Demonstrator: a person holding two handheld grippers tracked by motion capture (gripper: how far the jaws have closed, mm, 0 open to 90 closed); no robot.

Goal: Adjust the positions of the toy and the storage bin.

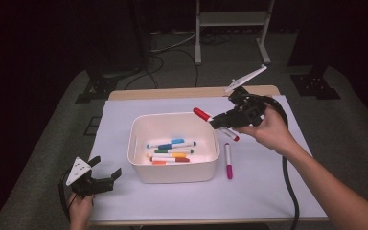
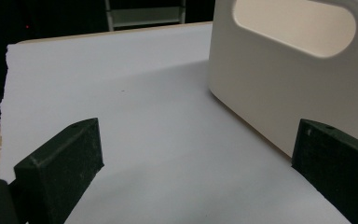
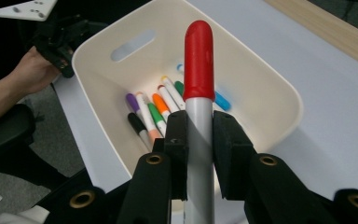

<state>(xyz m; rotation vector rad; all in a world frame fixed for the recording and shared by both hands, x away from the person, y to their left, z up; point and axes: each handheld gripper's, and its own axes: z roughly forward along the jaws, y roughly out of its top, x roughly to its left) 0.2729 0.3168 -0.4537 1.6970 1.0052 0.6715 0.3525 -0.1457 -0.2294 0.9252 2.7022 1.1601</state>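
**Now bring the red-capped marker over the bin and let it fall flat**

Right now your right claw is clamped on the grey barrel of the red-capped marker, which sits lifted off the surface just past the far right corner of the white plastic bin, cap pointing toward it. The grip is low on the barrel, so most of the pen sticks out ahead of the pads; judge the clearance by the cap, not by the claw.

Carry the cap well past the rim before you lower. I would tip the pen close to level and line it up with the coloured markers already lying on the bin floor, so it settles among them rather than leaning on a wall. Spread the pads only once the whole length is inside the rim; a release over the edge will likely send it rolling across the white surface.

Your left claw rests wide apart and empty at the near left, just beside the bin's handle wall. Leave it there, or nudge it against the bin if that shifts.

One magenta-capped marker still lies on the surface just right of the bin.

No brand, label or writing can be read on the pens or the bin.
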